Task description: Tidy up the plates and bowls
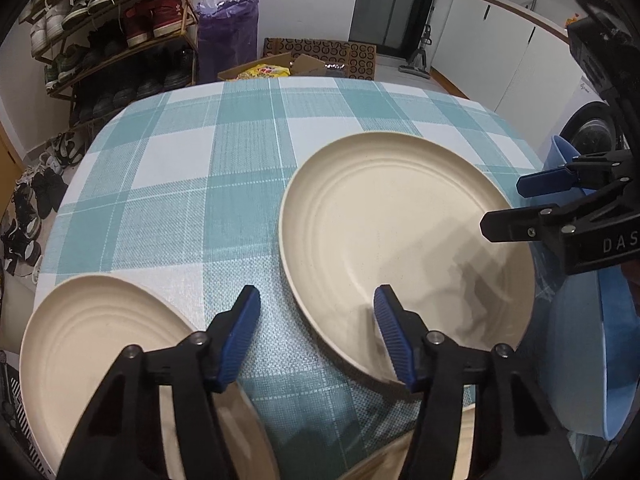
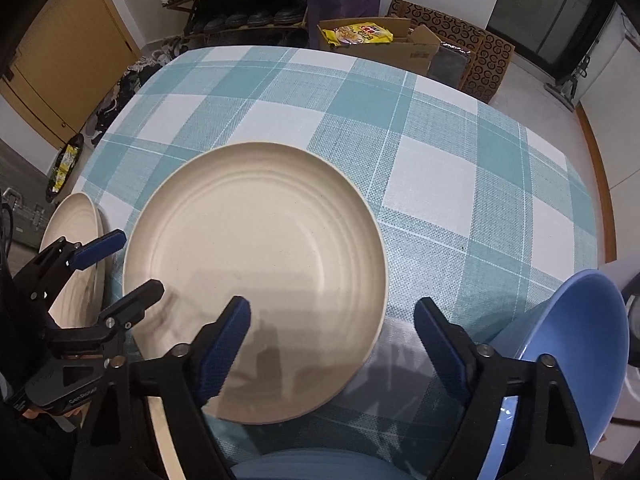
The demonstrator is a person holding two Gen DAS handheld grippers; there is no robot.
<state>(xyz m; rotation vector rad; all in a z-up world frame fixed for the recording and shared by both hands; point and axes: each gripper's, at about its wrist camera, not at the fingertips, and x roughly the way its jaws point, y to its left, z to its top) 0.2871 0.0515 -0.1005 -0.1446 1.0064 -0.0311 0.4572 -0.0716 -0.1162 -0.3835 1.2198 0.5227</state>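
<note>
Left gripper [image 1: 316, 332]: jaws wide apart, holding nothing. Its blue fingers [image 1: 240, 336] hang over the checked tablecloth [image 1: 168, 184], in the gap between two cream plates. The right-hand finger overlaps the near rim of the centre plate [image 1: 400, 220]; contact cannot be confirmed. The second plate [image 1: 92, 344] lies at the table's near left corner, well apart from the centre plate.

Right gripper [image 2: 332, 332]: jaws wide apart, holding nothing. Its left finger sits over the near part of the centre plate, its right finger over bare cloth, so the plate's near right rim falls between them. This spread suits an edge grasp on a thin rim.

A blue bowl [image 2: 580, 344] is at the near right table edge, tilted, mouth toward the camera. Further cream and blue rims show at the bottom edge of the right wrist view; their identity cannot be told.

Judgement: no stack is visible yet. Next move: close on one plate rim and lift level.
</note>
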